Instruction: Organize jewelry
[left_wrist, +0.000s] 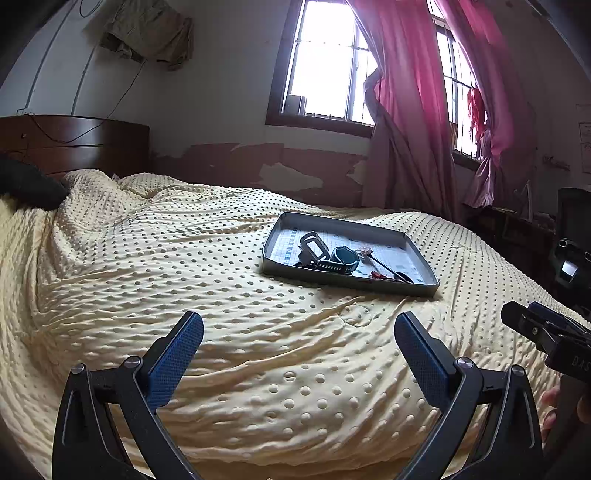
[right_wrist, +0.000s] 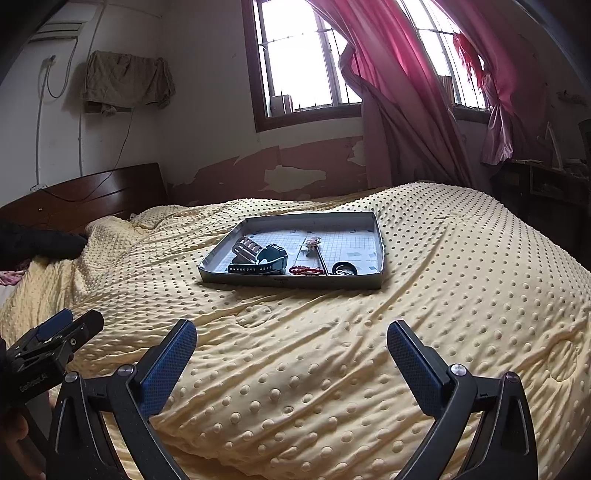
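Across the middle of the right wrist view, a shallow grey tray (right_wrist: 295, 282) sits on a pale yellow dotted bedspread (right_wrist: 443, 314), above and a little left of the right gripper (right_wrist: 291, 343), well apart from it. Along the tray's near wall lie a dark watch (right_wrist: 274, 255) with a pale-strapped watch (right_wrist: 246, 248) touching its left side, a red beaded piece (right_wrist: 307, 270), a thin dark stick with a floral end (right_wrist: 317, 252), and a small dark ring (right_wrist: 344, 267) toward the lower right corner. The far half of the tray floor is bare.

Both jaws of the right gripper stand wide apart and hold nothing; only bedspread shows between them. The left gripper (left_wrist: 299, 332) is likewise spread wide and empty, with the tray (left_wrist: 347, 284) in the upper right of its view, well apart. Each gripper shows at the edge of the other's frame, at lower left and lower right.

Wrinkled bedspread lies open between grippers and tray. A dark wooden headboard (right_wrist: 85, 195) bounds the bed at the left; red curtains (right_wrist: 399, 92) hang at the upper right.
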